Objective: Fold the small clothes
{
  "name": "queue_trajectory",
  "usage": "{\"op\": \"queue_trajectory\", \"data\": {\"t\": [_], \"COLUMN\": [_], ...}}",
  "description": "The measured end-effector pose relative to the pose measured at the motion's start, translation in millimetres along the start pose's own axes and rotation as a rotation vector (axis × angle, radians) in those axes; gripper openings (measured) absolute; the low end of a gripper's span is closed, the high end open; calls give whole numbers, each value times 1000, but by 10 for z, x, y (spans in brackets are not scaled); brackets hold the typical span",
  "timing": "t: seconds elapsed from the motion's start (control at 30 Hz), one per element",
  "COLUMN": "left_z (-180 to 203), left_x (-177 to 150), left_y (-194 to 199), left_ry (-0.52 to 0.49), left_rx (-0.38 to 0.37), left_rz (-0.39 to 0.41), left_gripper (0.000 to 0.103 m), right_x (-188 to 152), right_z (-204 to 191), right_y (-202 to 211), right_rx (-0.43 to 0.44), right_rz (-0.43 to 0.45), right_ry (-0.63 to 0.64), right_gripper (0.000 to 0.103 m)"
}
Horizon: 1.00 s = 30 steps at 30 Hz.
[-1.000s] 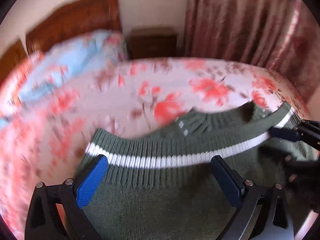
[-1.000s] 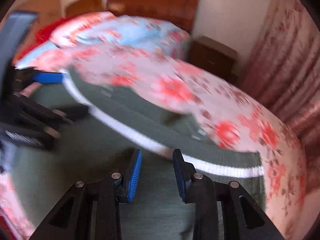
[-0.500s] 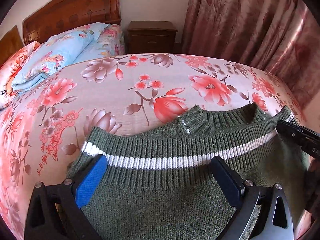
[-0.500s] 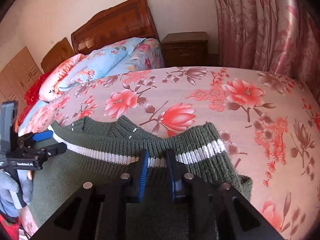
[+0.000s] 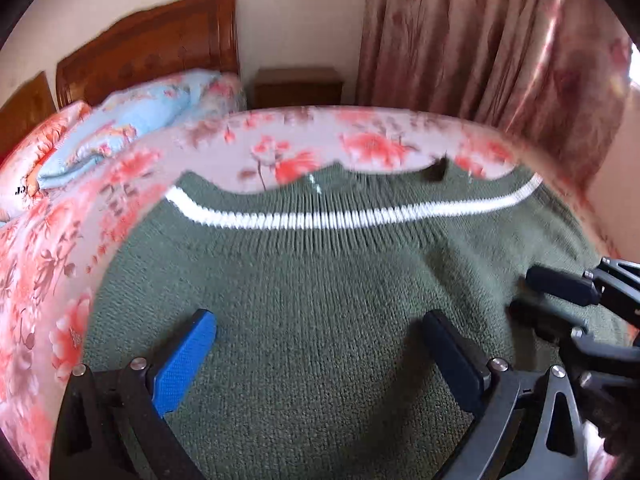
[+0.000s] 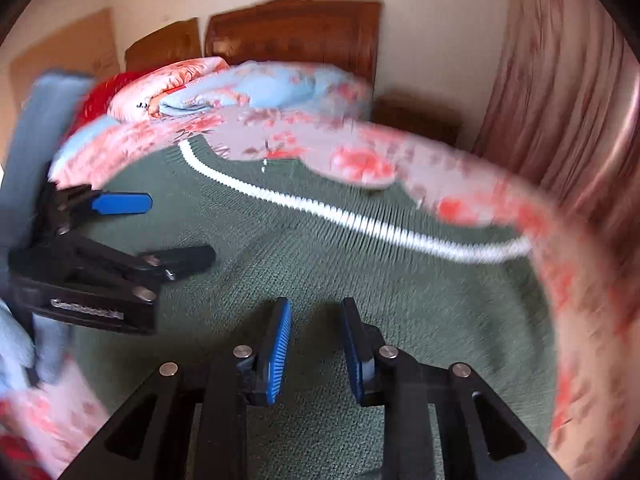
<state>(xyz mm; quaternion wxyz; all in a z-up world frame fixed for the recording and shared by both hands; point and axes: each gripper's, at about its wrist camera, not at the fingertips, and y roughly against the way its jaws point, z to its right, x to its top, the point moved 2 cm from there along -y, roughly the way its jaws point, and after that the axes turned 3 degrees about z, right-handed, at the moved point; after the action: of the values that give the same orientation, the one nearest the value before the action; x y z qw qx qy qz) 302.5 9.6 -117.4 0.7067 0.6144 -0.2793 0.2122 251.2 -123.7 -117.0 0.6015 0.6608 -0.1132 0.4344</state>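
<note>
A green sweater (image 5: pixel 320 312) lies spread on the floral bed (image 5: pixel 60 264), under and ahead of both tools. The left hand-held gripper (image 5: pixel 320 344) hangs wide apart, gripping nothing. The right hand-held gripper (image 6: pixel 316 320), beside it, is opening with only a narrow gap, nothing pinched.

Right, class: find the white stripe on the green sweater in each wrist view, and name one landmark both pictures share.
Left wrist view: the white stripe curves across the upper middle of the green sweater, from left to right.
Right wrist view: the white stripe slants from upper left down to the right.
Shared landmark: the wooden headboard behind the pillows.
</note>
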Motion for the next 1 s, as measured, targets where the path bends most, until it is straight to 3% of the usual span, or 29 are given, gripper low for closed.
{"op": "queue_trajectory", "data": {"t": [0.1, 0.27, 0.4, 0.5, 0.57, 0.63, 0.7, 1.0], "left_z": [-37, -37, -45, -44, -45, -42, -40, -37], "left_x": [19, -22, -35, -30, -29, -24, -22, -29], "left_y": [-18, -10, -4, -4, -4, 1, 5, 14], "left_ry": [1, -11, -11, -10, -11, -11, -13, -25], "left_rx": [-10, -13, -13, -13, -13, -13, -14, -27], "left_rz": [-30, -2, -6, -6, -4, -1, 0, 18], "left_gripper": [103, 103, 103, 103, 103, 103, 103, 103], "right_x": [-122, -563, -1084, -1495, -1680, -1747, -1696, -1344], "right_z": [188, 769, 1142, 1274, 1243, 1180, 1143, 1197], "right_y": [102, 508, 1034, 1297, 1334, 1266, 1185, 674], "right_rx": [2, -98, -129, -17, 64, 116, 151, 323], "right_rz": [-6, -21, -12, -2, -10, -16, 13, 107], "right_ry": [-59, -207, -434, -672, -764, -799, -817, -949], "right_gripper": [27, 26, 28, 30, 32, 52, 59, 59]}}
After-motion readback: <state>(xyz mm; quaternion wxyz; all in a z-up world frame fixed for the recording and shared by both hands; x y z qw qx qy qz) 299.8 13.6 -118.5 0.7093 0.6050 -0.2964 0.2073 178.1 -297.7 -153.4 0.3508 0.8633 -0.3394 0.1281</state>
